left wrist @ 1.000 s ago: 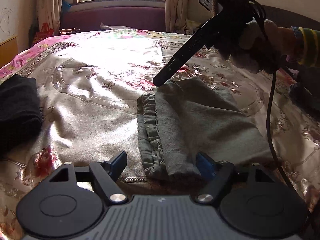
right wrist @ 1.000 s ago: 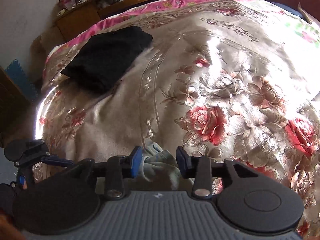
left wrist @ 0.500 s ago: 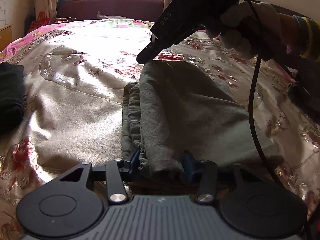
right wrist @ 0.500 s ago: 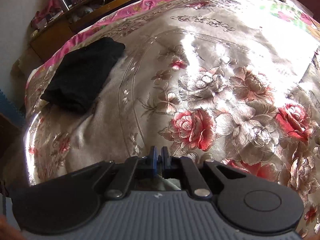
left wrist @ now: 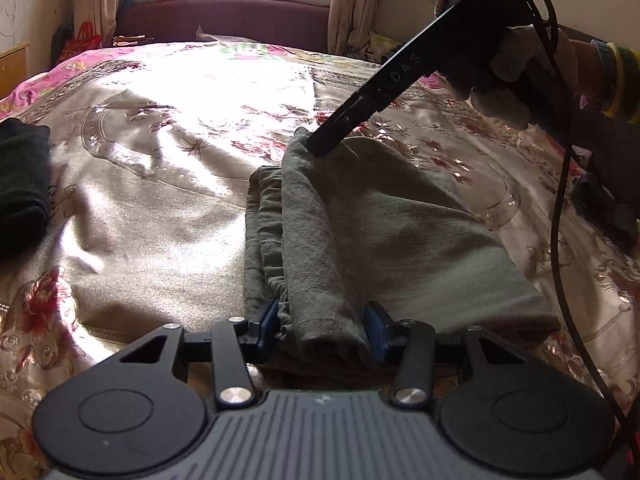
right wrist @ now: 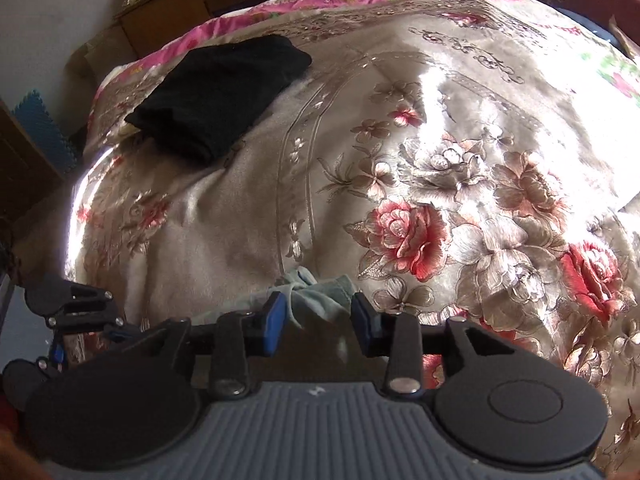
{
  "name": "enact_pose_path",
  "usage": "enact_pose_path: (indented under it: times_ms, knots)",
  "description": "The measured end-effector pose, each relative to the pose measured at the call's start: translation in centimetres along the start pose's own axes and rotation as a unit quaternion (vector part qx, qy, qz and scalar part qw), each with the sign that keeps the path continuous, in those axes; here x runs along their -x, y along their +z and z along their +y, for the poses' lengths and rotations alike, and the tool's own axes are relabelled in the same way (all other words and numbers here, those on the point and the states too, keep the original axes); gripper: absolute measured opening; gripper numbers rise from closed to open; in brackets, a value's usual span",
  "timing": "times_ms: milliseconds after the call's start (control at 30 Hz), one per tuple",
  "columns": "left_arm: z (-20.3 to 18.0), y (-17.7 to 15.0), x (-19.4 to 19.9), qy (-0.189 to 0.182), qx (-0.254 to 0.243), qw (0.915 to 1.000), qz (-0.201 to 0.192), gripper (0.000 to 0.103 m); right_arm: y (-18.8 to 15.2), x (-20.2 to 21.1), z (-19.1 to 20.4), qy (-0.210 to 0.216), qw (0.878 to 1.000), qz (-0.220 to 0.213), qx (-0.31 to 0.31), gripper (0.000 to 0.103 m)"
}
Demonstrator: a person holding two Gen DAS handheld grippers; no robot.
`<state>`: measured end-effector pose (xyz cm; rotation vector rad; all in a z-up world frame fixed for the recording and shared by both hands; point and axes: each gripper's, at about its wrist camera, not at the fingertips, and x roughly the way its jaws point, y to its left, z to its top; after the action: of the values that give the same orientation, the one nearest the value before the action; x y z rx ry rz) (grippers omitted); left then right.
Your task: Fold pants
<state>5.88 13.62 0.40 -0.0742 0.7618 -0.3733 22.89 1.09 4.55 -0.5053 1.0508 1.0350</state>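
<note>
Left tongs point(left wrist: 322, 330): half closed, blue pads pressed against both sides of the near folded end of the pants point(left wrist: 360, 232); a thick bundle of grey-green cloth fills the gap.

Right tongs point(right wrist: 316, 322): jaws have just been opening and stand part open, with a crumpled corner of the pants point(right wrist: 316, 292) lying between the pads, not pinched. In the left wrist view their tips rest at the far end of the pants, held by a gloved hand point(left wrist: 516, 80).

Pants: folded into a long strip, long axis running from the left tongs away toward the right tongs; gathered waistband edge on the left side of the strip, smooth folded layer spreading right.

Bed point(left wrist: 160, 208): floral satin cover, carries the pants near its middle.

Black folded garment point(right wrist: 220, 96): well apart from the pants, toward the bed's edge.
</note>
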Motion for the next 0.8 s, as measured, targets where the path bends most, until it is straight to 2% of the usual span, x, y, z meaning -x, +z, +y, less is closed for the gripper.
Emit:
enact_pose_path:
  times_ms: [33,67,100,133,233,367,533,633,667,700,733,800]
  knots:
    - [0.0,0.0,0.0,0.000,-0.002,1.0000,0.000,0.060,0.0,-0.4,0.4,-0.002,1.000,0.010,0.014,0.033]
    - [0.0,0.0,0.0,-0.001,-0.002,1.0000,-0.001,0.060,0.1,-0.8,0.6,-0.008,1.000,0.020,0.022,0.018]
    - [0.1,0.0,0.0,-0.002,-0.001,1.0000,-0.001,0.060,0.3,-1.2,0.6,-0.013,0.999,0.033,0.027,0.011]
    - [0.1,0.0,0.0,-0.003,0.000,1.0000,-0.002,0.060,0.5,-1.3,0.6,-0.010,0.999,0.037,0.025,0.007]
    - [0.4,-0.2,0.2,-0.008,0.003,0.9999,-0.005,0.060,1.0,-0.4,0.1,0.011,0.999,0.030,0.019,0.008]
    - [0.5,-0.4,0.2,-0.013,0.005,0.9999,-0.010,0.060,1.7,0.4,-0.3,0.050,0.998,0.040,0.025,0.015]
    - [0.7,-0.5,0.3,-0.016,0.008,0.9998,-0.013,0.060,1.7,-1.5,-2.0,0.045,0.997,0.059,0.017,0.017]
    - [0.7,-0.6,0.3,-0.018,0.009,0.9997,-0.013,0.060,1.3,-2.8,-2.6,0.055,0.996,0.075,0.014,0.027]
    - [0.8,-0.6,0.2,-0.019,0.009,0.9997,-0.013,0.060,1.2,-2.9,-2.6,0.055,0.996,0.069,0.015,0.026]
    - [0.8,-0.6,0.2,-0.020,0.009,0.9997,-0.013,0.060,1.2,-2.7,-2.3,0.056,0.996,0.060,0.019,0.020]
    - [0.9,-0.6,0.2,-0.021,0.010,0.9996,-0.013,0.060,1.2,-2.4,-2.1,0.058,0.997,0.049,0.018,0.007]
    - [1.1,-0.7,0.2,-0.024,0.012,0.9996,-0.013,0.060,1.4,-1.5,-2.0,0.055,0.998,0.023,-0.010,0.003]
